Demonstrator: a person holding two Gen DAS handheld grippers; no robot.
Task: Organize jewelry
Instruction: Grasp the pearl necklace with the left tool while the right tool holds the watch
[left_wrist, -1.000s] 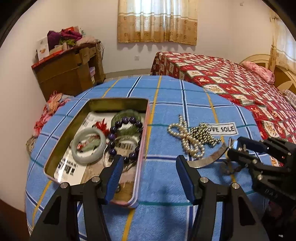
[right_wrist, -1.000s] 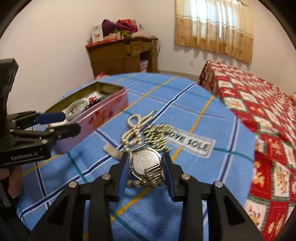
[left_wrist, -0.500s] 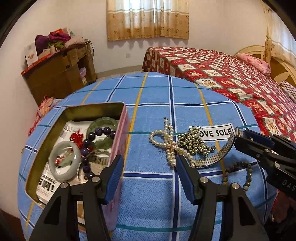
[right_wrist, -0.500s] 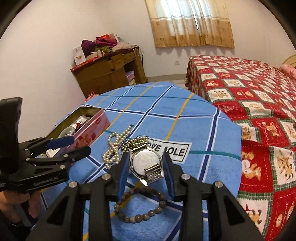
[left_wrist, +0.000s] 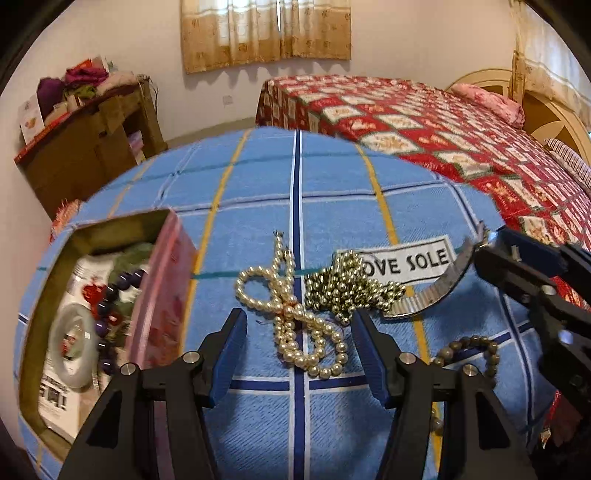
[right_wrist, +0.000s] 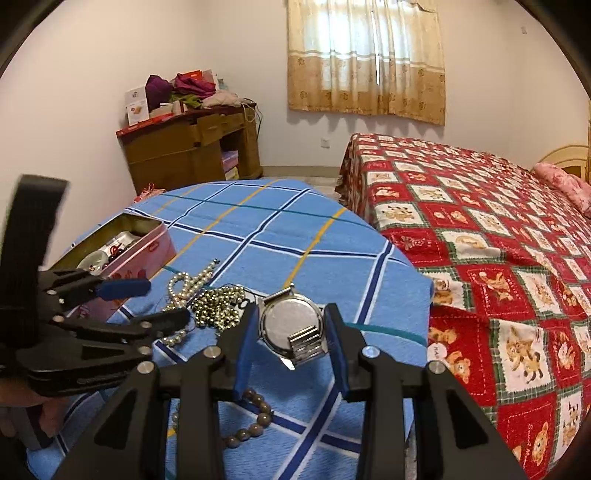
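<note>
My right gripper (right_wrist: 291, 332) is shut on a silver wristwatch (right_wrist: 291, 326) and holds it above the blue checked cloth; its metal band (left_wrist: 432, 295) hangs toward the table in the left wrist view. My left gripper (left_wrist: 299, 339) is open and empty, its fingers either side of a pearl necklace (left_wrist: 295, 325). A heap of small gold beads (left_wrist: 347, 288) lies just beyond. A brown bead bracelet (left_wrist: 469, 354) lies to the right. An open pink tin (left_wrist: 159, 295) at the left holds a jade bangle (left_wrist: 70, 343) and purple beads (left_wrist: 107, 302).
The round table (left_wrist: 295, 184) carries a "LOVE SOLE" label (left_wrist: 410, 258). A bed with a red patterned cover (right_wrist: 498, 229) stands close on the right. A wooden cabinet (right_wrist: 184, 151) with clutter stands by the far wall.
My left gripper has swung right, away from the tin, and now straddles the pearl necklace. My right gripper has lifted the watch higher off the cloth.
</note>
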